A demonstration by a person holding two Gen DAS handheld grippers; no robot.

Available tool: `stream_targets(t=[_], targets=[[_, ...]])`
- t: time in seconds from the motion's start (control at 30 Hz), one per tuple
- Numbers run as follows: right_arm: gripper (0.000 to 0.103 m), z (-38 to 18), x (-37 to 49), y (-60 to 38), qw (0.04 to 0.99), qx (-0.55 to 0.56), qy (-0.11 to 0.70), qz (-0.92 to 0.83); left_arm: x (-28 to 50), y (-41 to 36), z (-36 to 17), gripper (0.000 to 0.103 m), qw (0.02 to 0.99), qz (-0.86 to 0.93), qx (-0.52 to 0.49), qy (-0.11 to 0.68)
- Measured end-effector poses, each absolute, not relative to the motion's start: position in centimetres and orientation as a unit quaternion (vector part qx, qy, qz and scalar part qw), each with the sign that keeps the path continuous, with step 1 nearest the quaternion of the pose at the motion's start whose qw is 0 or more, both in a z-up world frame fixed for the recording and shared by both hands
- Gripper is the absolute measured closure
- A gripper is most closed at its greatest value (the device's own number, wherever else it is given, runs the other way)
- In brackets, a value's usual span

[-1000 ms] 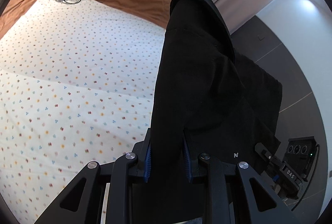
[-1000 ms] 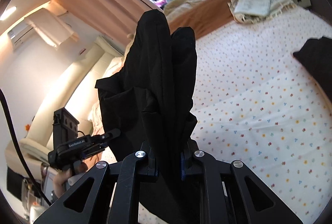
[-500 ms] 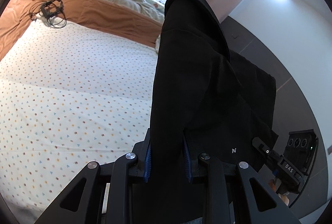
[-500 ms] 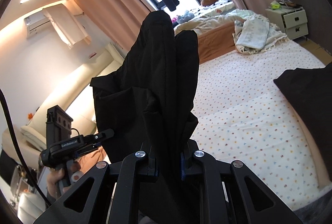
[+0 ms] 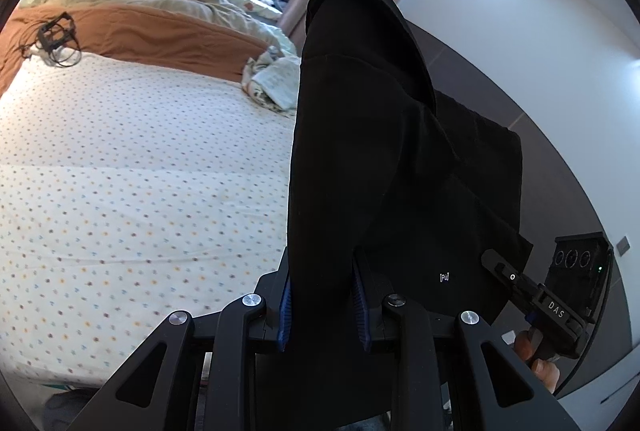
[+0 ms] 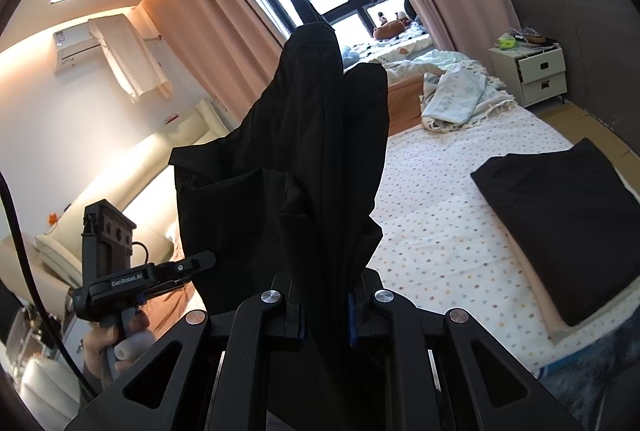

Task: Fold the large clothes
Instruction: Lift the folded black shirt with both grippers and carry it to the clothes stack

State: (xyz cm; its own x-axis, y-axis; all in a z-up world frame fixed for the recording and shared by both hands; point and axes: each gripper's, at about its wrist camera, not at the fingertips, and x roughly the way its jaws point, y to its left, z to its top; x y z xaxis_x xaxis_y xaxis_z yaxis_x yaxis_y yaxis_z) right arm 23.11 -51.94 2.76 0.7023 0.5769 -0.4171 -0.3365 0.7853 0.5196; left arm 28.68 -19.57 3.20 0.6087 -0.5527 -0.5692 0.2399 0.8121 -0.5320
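Observation:
A large black garment hangs in the air between both grippers, above the near edge of the bed. My left gripper is shut on one edge of it; the cloth bunches up between the blue pads. My right gripper is shut on another edge of the same black garment. The right gripper also shows at the right of the left wrist view, and the left gripper shows at the left of the right wrist view. The garment hides the fingertips.
The bed has a white dotted sheet and a brown blanket at the far end. A folded black garment lies at the bed's right edge. Crumpled bedding, a white nightstand and a black cabled device are farther back.
Both grippers have risen and tilted up with the garment, so more of the room and window shows and the bed sits lower. The grips have not changed.

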Motion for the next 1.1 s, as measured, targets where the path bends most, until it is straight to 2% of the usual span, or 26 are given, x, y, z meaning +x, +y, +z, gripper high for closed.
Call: stream_targets(t=[0.73, 1.1], targets=[[0.087, 7.3, 22.1, -66.6, 0.941, 0.164, 0.247, 0.163, 33.5, -36.4, 6.0, 0.077, 0.839, -0.359, -0.162, 0.374], [0.087, 9.5, 24.6, -71.0, 0.954, 0.136, 0.239, 0.121, 37.9, -43.2, 6.4, 0.076, 0.819, -0.409, -0.139, 0.377]])
